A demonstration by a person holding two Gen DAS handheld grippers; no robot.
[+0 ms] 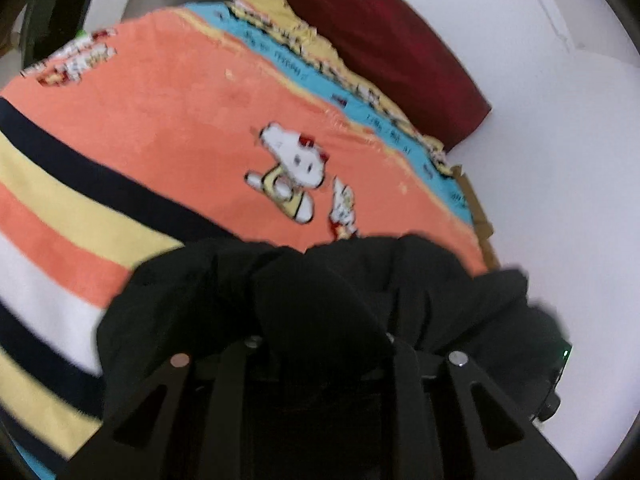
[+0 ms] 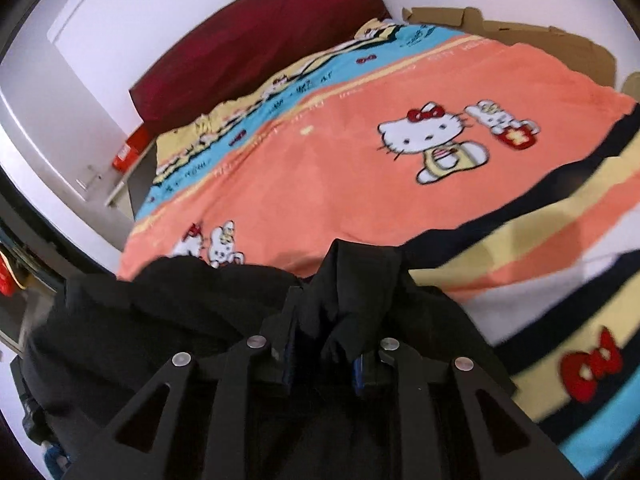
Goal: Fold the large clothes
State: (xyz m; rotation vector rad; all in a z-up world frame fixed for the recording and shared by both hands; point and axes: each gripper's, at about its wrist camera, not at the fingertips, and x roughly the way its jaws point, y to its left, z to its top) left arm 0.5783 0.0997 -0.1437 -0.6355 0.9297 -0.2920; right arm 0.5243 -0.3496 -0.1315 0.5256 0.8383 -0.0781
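Note:
A black garment (image 1: 192, 292) hangs bunched over my left gripper (image 1: 320, 320), above the near edge of a bed. The cloth covers the fingertips, and a fold of it humps up between the jaws, which look shut on it. In the right wrist view the same black garment (image 2: 160, 304) spreads left and forward from my right gripper (image 2: 324, 344). The right gripper's blue-padded fingers (image 2: 288, 360) stand close together, pinching a gathered ridge of the cloth. Both grippers point down at the bed.
An orange cartoon-cat blanket (image 1: 180, 120) (image 2: 340, 192) with yellow, white and dark stripes covers the bed. A dark red pillow (image 1: 384, 52) (image 2: 260, 32) leans on the white wall. Flattened cardboard (image 2: 520, 36) lies at the far side, and a red box (image 2: 130, 154) stands beside the bed.

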